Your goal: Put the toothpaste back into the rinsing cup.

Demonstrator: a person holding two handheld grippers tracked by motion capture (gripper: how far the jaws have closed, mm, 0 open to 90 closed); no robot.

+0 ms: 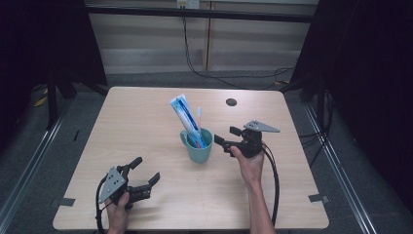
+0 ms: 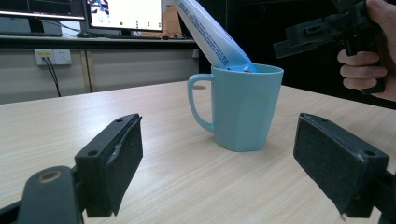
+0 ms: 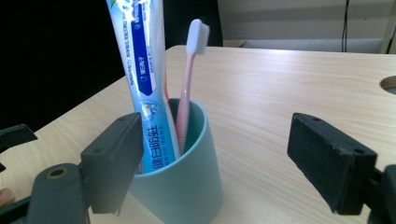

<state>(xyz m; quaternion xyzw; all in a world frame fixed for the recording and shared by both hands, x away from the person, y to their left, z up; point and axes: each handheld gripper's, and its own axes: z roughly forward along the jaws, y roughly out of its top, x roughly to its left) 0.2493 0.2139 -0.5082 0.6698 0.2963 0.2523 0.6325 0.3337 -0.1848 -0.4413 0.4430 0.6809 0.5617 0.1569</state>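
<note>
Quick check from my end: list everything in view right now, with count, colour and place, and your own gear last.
teal plastic mug: one, teal, middle of the table, handle toward the left gripper's side.
blue and white toothpaste tube: one, blue and white, standing tilted in the mug.
pink toothbrush: one, pink with white bristles, upright in the mug beside the tube.
light wooden table: one, pale wood, with a dark round hole near its far edge.
monitors: two, lit, on a counter beyond the table.
left gripper: one, black, near left of the table, jaws open.
right gripper: one, black, just right of the mug, jaws open.
</note>
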